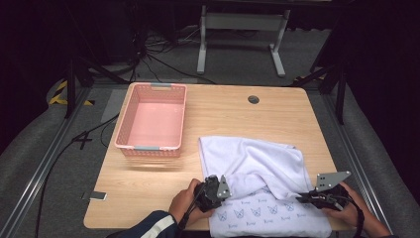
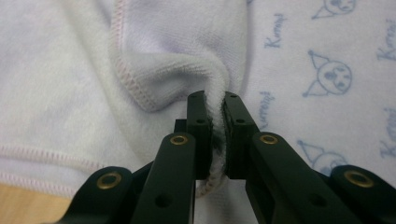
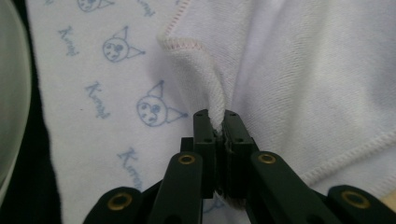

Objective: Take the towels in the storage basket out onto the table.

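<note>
On the wooden surface, beside a pink basket, a soft, limp towel is lying half-folded; left tongs and right tongs are each pinching its hemmed edge, best gripped at corners.

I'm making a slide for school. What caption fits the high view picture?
Two hand-held grippers, left gripper and right gripper, pinch a white towel beside a pink basket.

left gripper pinched tight, low at near edge; right gripper likewise
</note>
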Demonstrator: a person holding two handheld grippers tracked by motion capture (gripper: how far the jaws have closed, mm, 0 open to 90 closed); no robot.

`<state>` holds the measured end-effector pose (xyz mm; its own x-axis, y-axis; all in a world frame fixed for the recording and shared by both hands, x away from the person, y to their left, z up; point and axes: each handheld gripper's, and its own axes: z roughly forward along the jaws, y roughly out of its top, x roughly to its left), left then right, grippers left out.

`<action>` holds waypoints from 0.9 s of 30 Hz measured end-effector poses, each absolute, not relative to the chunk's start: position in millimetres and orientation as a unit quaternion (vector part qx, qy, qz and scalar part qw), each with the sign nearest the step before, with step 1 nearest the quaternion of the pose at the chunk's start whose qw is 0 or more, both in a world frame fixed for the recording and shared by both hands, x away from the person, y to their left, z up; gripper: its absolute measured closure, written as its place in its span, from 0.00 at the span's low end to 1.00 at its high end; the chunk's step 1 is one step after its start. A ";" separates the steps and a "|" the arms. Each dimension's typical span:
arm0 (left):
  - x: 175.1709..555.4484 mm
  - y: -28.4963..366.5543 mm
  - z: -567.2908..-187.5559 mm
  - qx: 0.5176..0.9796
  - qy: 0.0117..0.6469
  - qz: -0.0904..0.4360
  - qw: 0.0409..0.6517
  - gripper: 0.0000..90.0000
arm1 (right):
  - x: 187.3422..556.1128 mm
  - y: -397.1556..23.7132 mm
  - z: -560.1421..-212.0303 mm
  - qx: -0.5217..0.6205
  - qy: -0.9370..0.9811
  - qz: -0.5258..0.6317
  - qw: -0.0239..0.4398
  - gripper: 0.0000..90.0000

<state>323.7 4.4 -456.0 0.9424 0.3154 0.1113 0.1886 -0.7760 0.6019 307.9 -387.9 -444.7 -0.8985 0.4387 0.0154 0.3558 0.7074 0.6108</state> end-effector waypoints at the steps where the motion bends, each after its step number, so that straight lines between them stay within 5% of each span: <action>1: 330.3 5.2 -456.2 0.935 0.142 0.117 0.303 0.93 | 311.4 -388.3 -445.3 0.226 0.918 0.317 0.071 0.97; 9: 394.5 -5.4 -455.2 0.926 0.189 0.159 0.286 0.93 | 358.1 -380.0 -447.0 0.269 0.902 0.310 0.134 0.97; 16: 428.7 -9.8 -442.5 0.916 0.213 0.154 0.304 0.93 | 394.3 -378.7 -441.5 0.294 0.892 0.316 0.136 0.96; 27: 449.4 21.8 -294.1 0.826 0.236 0.239 0.453 0.93 | 424.1 -394.9 -318.6 0.304 0.811 0.438 0.243 0.97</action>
<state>449.4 21.8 -294.1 0.7747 0.6059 0.1808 0.1725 -0.4776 0.8615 424.1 -394.9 -318.6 -0.6974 0.7051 -0.1288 0.2792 0.4327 0.8572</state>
